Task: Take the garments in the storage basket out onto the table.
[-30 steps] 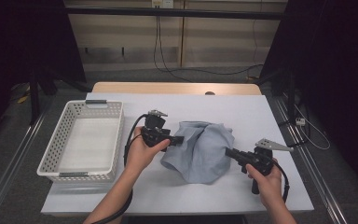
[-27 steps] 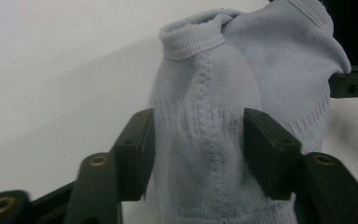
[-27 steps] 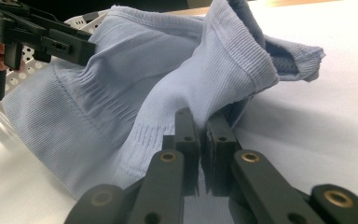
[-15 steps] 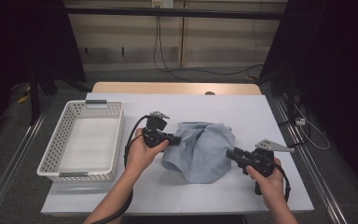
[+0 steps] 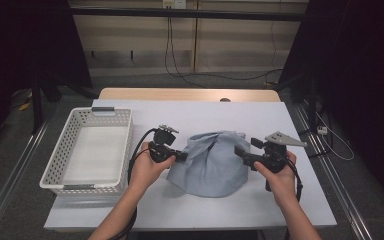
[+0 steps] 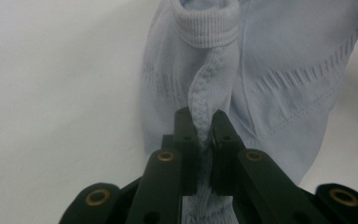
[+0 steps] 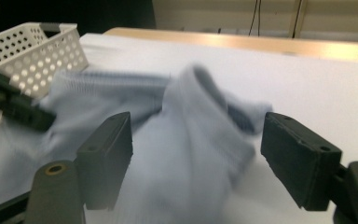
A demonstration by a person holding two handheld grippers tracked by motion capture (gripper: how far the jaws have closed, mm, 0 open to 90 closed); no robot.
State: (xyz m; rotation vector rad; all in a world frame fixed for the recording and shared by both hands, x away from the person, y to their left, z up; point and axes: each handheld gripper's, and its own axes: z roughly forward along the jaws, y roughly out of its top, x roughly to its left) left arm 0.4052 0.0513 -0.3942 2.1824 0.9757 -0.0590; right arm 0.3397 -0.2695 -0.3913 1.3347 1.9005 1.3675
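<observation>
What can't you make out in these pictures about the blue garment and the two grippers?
- What garment the light blue cloth is: bunched up in the high view, smeared by motion blur in the right gripper view.
- The seam between the left gripper jaws: its lower end is hidden behind them in the left gripper view.
- The white basket: cut off by the left edge in the right gripper view.
- The right gripper: jaws apart; whether they touch cloth is blurred.

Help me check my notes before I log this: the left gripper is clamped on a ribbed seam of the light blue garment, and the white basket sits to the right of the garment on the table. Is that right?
Not quite. The left gripper is indeed clamped on a ribbed seam of the light blue garment, but the white basket sits to the garment's left, as the high view shows.
</observation>
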